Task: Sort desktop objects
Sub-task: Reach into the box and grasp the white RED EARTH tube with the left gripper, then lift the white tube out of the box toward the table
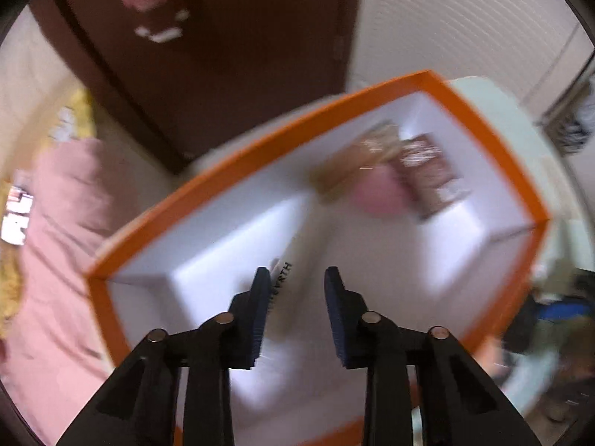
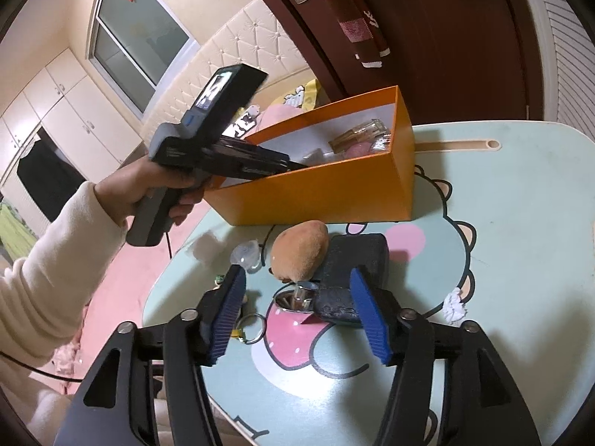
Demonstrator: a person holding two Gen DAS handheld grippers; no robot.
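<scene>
An orange box (image 1: 223, 182) with a white inside fills the blurred left wrist view. It holds brown packets (image 1: 427, 171), a pink round thing (image 1: 375, 193) and a long white lettered item (image 1: 293, 256). My left gripper (image 1: 297, 278) hangs open over the box, the white item lying near its left finger. In the right wrist view, my right gripper (image 2: 297, 275) stands open just above the table. Ahead of it lie a brown plush toy (image 2: 301, 252), a dark grey case (image 2: 357, 256), a shiny metal piece (image 2: 297, 297) and a key ring (image 2: 251, 329). The orange box (image 2: 327, 193) stands behind them.
The table (image 2: 520, 223) is pale green with a cartoon print. A person's hand (image 2: 148, 193) holds the left gripper's handle, its fingers dipping into the box. A clear plastic piece (image 2: 245, 254) and a crumpled white scrap (image 2: 455, 306) lie on the table. A brown door (image 2: 446, 37) stands behind.
</scene>
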